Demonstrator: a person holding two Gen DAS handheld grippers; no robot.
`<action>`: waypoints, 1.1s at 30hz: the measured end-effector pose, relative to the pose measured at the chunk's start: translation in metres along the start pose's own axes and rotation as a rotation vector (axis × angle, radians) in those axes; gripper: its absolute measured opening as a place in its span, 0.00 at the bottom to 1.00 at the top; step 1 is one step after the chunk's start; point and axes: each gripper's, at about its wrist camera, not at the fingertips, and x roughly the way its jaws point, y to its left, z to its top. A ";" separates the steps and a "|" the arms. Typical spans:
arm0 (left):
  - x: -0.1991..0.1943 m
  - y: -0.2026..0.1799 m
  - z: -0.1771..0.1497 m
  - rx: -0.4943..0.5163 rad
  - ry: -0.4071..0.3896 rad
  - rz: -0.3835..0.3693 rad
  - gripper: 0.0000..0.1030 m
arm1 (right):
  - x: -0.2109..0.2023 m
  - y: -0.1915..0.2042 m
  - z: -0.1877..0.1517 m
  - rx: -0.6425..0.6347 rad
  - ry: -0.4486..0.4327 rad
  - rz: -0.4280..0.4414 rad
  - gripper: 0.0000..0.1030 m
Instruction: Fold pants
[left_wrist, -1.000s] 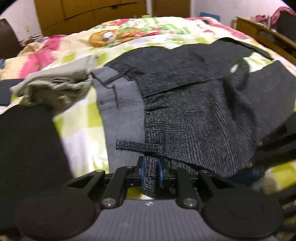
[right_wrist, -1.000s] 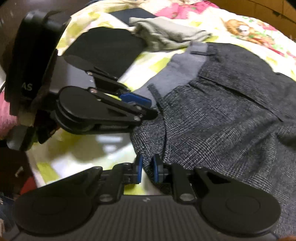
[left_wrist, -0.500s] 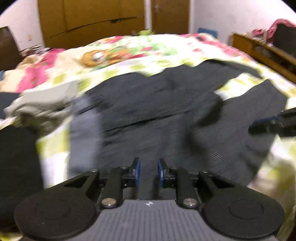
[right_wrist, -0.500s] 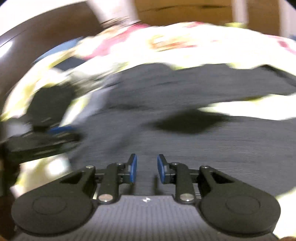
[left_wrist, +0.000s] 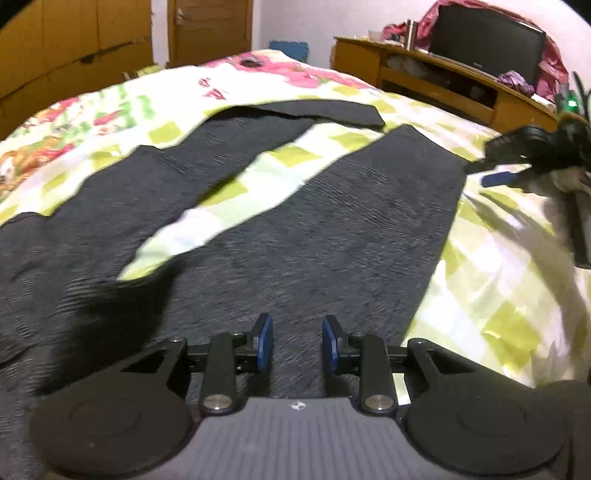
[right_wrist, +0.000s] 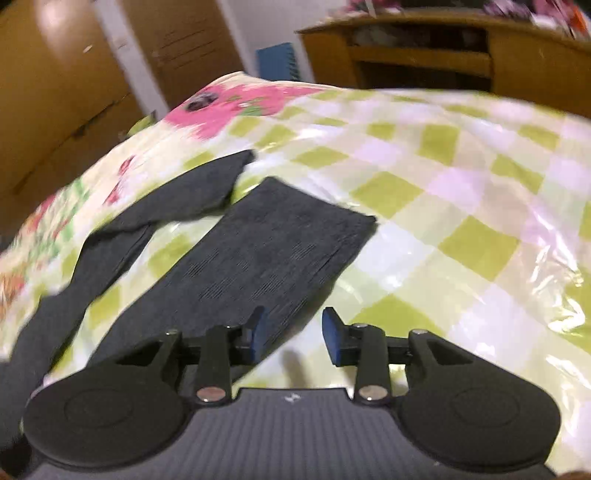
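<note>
Two dark grey legs of the pants (left_wrist: 332, 229) lie spread in a V on my bed's checked green, white and floral bedspread (left_wrist: 491, 266), cuffs toward the far wooden furniture (left_wrist: 436, 85). My left gripper (left_wrist: 297, 343) hangs over the nearer leg, its jaws just widened, released, with nothing between the blue pads. My right gripper (right_wrist: 293, 334) sits at that leg's edge, near its cuff, jaws likewise just opened and empty.
</note>
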 end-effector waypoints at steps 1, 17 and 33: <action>0.001 -0.008 0.001 0.007 0.009 0.002 0.41 | 0.008 -0.006 0.002 0.031 0.008 0.010 0.35; 0.025 -0.055 0.017 0.056 0.028 -0.057 0.45 | -0.001 -0.066 0.028 0.199 -0.081 0.207 0.04; -0.011 -0.018 0.002 0.036 -0.031 -0.021 0.48 | -0.066 -0.088 0.012 -0.045 -0.141 -0.191 0.13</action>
